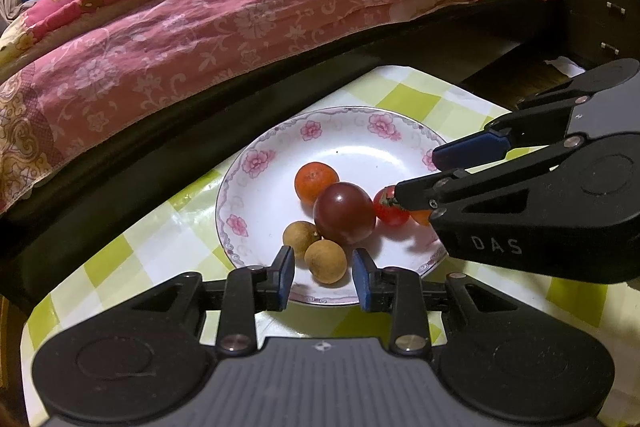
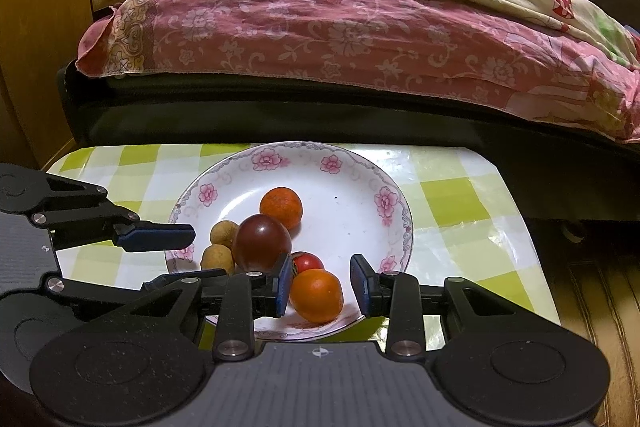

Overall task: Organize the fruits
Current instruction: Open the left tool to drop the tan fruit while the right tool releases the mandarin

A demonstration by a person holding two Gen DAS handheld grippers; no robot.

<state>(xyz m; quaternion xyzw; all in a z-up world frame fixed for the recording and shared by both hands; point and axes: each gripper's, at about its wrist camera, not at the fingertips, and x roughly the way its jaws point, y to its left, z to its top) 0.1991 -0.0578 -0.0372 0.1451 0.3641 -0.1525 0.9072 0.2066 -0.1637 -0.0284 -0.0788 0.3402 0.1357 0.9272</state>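
While your left gripper (image 1: 323, 277) hangs with jaws apart around a brown fruit (image 1: 325, 261), nothing is clamped. Your right gripper (image 2: 320, 285) gapes around an orange (image 2: 316, 295) on the plate (image 2: 360, 179).

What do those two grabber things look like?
Both are black plastic with hinged bars, silver screws and round discs on each side. The left gripper and right gripper each have two blue pads at their tips. "DAS" is printed on the right one's side. No cables show.

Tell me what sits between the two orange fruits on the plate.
The dark purple plum and, beside it, the small red tomato lie between the far orange and the near orange, clearest in the right wrist view.
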